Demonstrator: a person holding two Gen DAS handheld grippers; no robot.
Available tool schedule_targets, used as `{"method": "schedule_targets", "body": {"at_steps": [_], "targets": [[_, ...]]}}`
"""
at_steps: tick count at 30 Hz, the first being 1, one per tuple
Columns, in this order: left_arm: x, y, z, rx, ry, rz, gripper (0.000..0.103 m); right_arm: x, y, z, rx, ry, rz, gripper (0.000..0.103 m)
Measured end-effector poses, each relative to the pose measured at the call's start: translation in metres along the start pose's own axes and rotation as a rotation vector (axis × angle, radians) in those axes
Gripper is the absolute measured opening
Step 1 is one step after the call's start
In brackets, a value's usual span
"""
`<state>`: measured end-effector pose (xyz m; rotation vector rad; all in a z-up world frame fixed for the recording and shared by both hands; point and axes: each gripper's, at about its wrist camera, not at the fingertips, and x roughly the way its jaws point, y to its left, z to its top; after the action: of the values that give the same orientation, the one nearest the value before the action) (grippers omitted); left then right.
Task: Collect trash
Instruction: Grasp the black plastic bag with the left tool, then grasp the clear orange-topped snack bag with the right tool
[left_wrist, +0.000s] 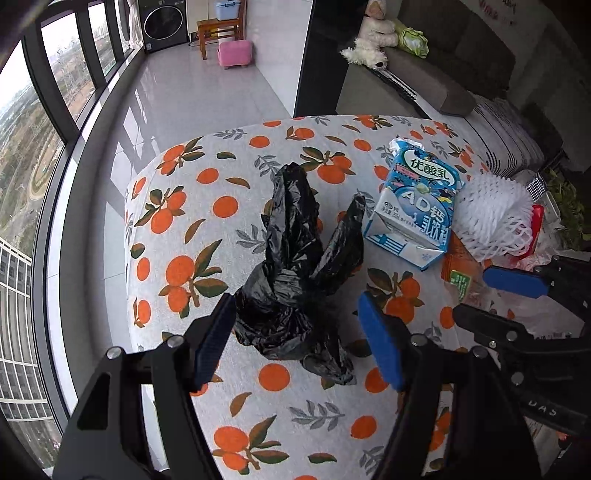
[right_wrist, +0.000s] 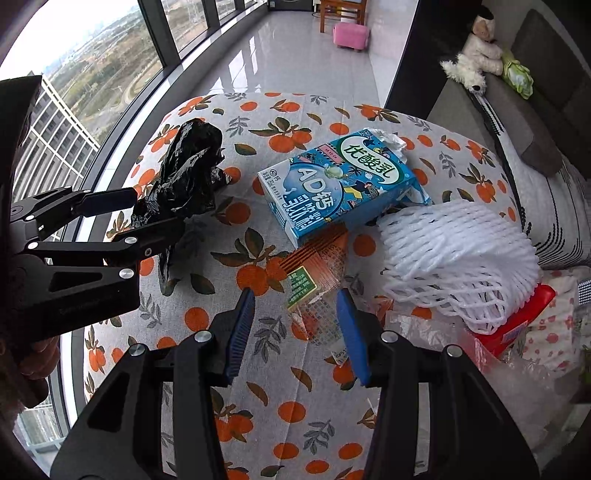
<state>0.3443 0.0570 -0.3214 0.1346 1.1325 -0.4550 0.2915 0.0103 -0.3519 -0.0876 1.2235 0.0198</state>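
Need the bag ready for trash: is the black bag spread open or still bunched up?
Bunched up. The black bag lies crumpled on the orange-print cloth, handles sticking up, no open mouth visible.

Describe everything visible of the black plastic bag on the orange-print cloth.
The black plastic bag is thin, glossy, crumpled film, bunched into a lump with two twisted ends sticking up. It lies on the orange-print cloth, left of the blue drink carton and apart from it. The left gripper straddles its base, jaws open; contact is unclear.
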Motion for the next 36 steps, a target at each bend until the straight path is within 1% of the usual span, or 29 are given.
{"method": "schedule_targets", "body": {"at_steps": [2, 3, 5, 6, 10, 11, 12, 13, 14, 16, 21, 28, 33, 36], "targets": [[0.009, -0.003, -0.001, 0.017, 0.010, -0.003, 0.069, 0.004, 0.001, 0.002, -0.009, 0.008, -0.014, 0.045], [0.011, -0.005, -0.002, 0.026, 0.012, -0.001, 0.067, 0.005, 0.001, 0.003, -0.013, 0.009, -0.017, 0.045], [0.012, -0.010, -0.005, 0.042, 0.011, -0.007, 0.055, 0.007, 0.002, 0.004, -0.017, 0.007, -0.022, 0.045], [0.013, -0.013, -0.007, 0.052, 0.017, -0.015, 0.046, 0.009, 0.002, 0.005, -0.018, 0.010, -0.023, 0.045], [0.010, -0.022, -0.015, 0.092, 0.014, -0.012, 0.030, 0.023, -0.004, 0.003, 0.018, 0.053, 0.002, 0.044], [0.009, -0.023, -0.017, 0.097, 0.013, -0.016, 0.029, 0.025, -0.006, 0.002, 0.022, 0.058, 0.009, 0.042], [0.007, -0.024, -0.019, 0.103, 0.010, -0.022, 0.026, 0.027, -0.006, 0.000, 0.018, 0.062, 0.032, 0.028], [0.005, -0.026, -0.021, 0.111, 0.006, -0.024, 0.024, 0.027, -0.006, -0.001, 0.021, 0.072, 0.032, 0.011], [0.003, -0.027, -0.023, 0.116, 0.000, -0.022, 0.023, 0.027, -0.006, -0.002, 0.023, 0.074, 0.044, 0.005], [0.000, -0.030, -0.026, 0.119, -0.006, -0.027, 0.021, 0.022, -0.005, -0.003, 0.027, 0.064, 0.059, 0.001], [-0.011, -0.036, -0.030, 0.115, -0.028, -0.030, 0.020, 0.007, -0.007, -0.005, 0.036, 0.041, 0.093, 0.000], [-0.032, -0.040, -0.037, 0.076, -0.057, -0.020, 0.019, -0.010, -0.006, -0.005, 0.022, 0.019, 0.145, 0.000], [-0.048, -0.041, -0.053, 0.026, -0.064, 0.001, 0.019, -0.020, -0.002, -0.010, -0.003, 0.011, 0.178, 0.000], [-0.056, -0.043, -0.066, -0.007, -0.063, 0.021, 0.019, -0.028, 0.001, -0.015, -0.034, 0.001, 0.182, 0.000]]}}
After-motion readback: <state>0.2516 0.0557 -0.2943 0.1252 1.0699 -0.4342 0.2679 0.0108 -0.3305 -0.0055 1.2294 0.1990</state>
